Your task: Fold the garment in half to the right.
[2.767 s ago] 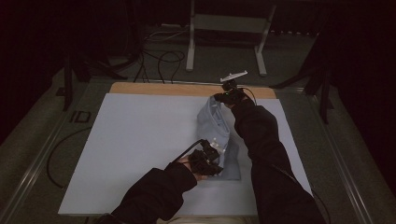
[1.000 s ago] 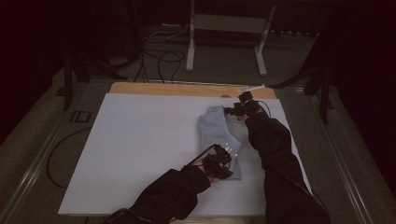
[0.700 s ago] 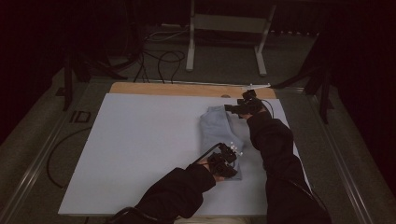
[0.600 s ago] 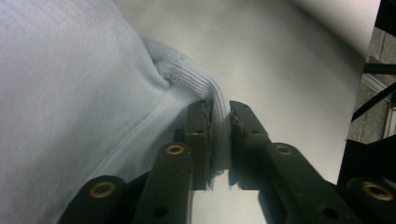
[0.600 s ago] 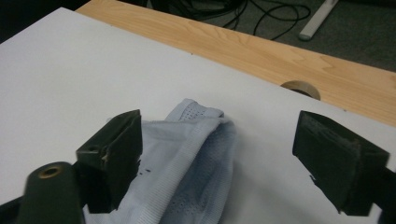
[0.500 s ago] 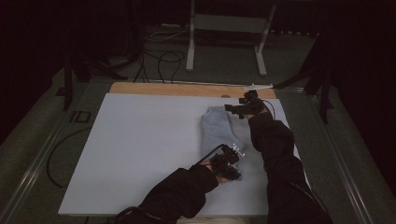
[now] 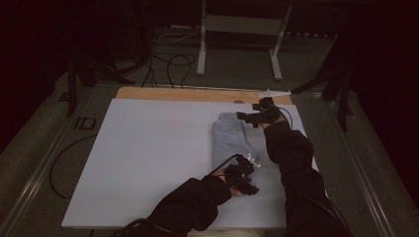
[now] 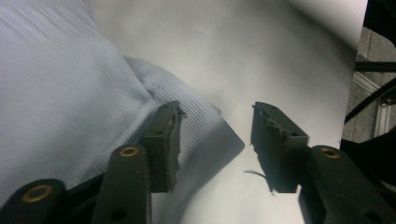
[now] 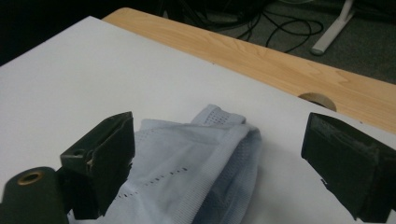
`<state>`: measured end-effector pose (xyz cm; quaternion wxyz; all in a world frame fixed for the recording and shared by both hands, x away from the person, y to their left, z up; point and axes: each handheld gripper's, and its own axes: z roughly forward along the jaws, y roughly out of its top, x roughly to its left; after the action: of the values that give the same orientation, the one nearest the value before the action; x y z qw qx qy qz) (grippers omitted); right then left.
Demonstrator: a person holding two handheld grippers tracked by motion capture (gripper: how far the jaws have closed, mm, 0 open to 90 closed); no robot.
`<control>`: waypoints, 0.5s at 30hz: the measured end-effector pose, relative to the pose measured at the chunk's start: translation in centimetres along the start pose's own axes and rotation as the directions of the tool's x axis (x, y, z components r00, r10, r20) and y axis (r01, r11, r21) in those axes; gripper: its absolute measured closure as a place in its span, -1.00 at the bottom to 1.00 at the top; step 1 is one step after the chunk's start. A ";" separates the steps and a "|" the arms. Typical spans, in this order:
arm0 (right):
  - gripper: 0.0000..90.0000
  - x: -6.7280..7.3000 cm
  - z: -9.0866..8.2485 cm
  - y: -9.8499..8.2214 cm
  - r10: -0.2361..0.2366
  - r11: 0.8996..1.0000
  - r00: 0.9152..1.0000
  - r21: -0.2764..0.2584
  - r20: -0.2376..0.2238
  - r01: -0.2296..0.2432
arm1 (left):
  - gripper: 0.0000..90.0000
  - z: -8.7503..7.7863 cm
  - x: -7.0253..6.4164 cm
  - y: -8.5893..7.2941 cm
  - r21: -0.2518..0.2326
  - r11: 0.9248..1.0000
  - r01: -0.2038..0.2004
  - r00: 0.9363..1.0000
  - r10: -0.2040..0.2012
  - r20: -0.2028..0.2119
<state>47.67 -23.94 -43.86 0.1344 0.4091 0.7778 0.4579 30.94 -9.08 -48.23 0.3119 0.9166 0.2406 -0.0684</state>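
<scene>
A pale blue folded cloth (image 7: 231, 139) lies flat on the white tabletop (image 7: 148, 163), toward the right edge, running lengthwise from near the far edge back toward the near edge. A person in dark sleeves works over it w/ a hand-held gripper in each hand.

Left hand-held gripper (image 7: 245, 170) sits at the cloth's near end, jaws apart and gripping nothing. In the left gripper view (image 8: 215, 140), one jaw rests over the ribbed cloth (image 8: 70, 107) while the other stands over bare white surface; a pointed corner of the fabric lies between them.

Right hand-held gripper (image 7: 254, 116) is at the cloth's far end, close to the far right corner, also w/ jaws wide apart and holding nothing. In the right gripper view (image 9: 219, 154), the mesh-textured, bunched end of the cloth (image 9: 196, 168) lies between the two jaws, nearer the left one.

A strip of bare wood (image 7: 197, 95) shows along the tabletop's far edge, w/ a round hole (image 9: 320, 99) in it. Beyond, cables (image 7: 170, 61) and a grey metal stand (image 7: 239, 34) sit on the floor.
</scene>
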 end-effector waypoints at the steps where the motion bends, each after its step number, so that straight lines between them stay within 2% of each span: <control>1: -0.79 0.0 0.0 0.0 0.000 1.000 1.000 0.000 0.000 0.000 | 0.15 0.0 0.0 0.0 0.000 1.000 0.000 1.000 0.000 0.000; 7: -0.79 0.5 -0.6 -0.1 -0.012 1.000 1.000 -0.014 -0.010 0.011 | -0.17 -1.9 0.4 0.1 -0.055 0.998 -0.003 0.999 0.001 -0.046; 8: -0.79 0.6 -0.7 -0.1 -0.014 1.000 1.000 -0.019 -0.011 0.014 | -0.22 -2.6 0.7 0.1 -0.065 0.998 -0.001 0.998 -0.004 -0.067; 11: -0.79 0.7 -0.9 -0.2 -0.018 1.000 1.000 -0.023 -0.012 0.017 | -0.35 -3.4 1.1 0.1 -0.082 0.997 0.009 0.997 -0.015 -0.073; 12: -0.79 0.9 -1.0 -0.2 -0.022 0.999 1.000 -0.023 -0.014 0.022 | -0.45 -4.2 1.5 -0.1 -0.099 0.995 0.001 0.999 -0.007 -0.053; 13: -0.79 0.9 -1.0 -0.2 -0.022 0.999 1.000 -0.023 -0.014 0.022 | -0.56 -4.2 1.5 -0.1 -0.099 0.995 0.001 0.999 -0.007 -0.053; 14: -0.79 1.1 -1.1 -0.2 -0.021 0.999 1.000 -0.025 -0.017 0.021 | -0.58 -5.0 1.8 -0.3 -0.122 0.993 0.003 0.999 -0.009 -0.051; 15: -0.79 1.1 -1.1 -0.2 -0.021 0.999 1.000 -0.025 -0.017 0.021 | -0.58 -5.0 1.8 -0.3 -0.122 0.993 0.003 0.999 -0.009 -0.051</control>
<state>46.25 -23.76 -43.25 0.1373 0.3952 0.7774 0.4697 32.29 -5.11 -44.90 0.3608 0.8966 0.2550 -0.0312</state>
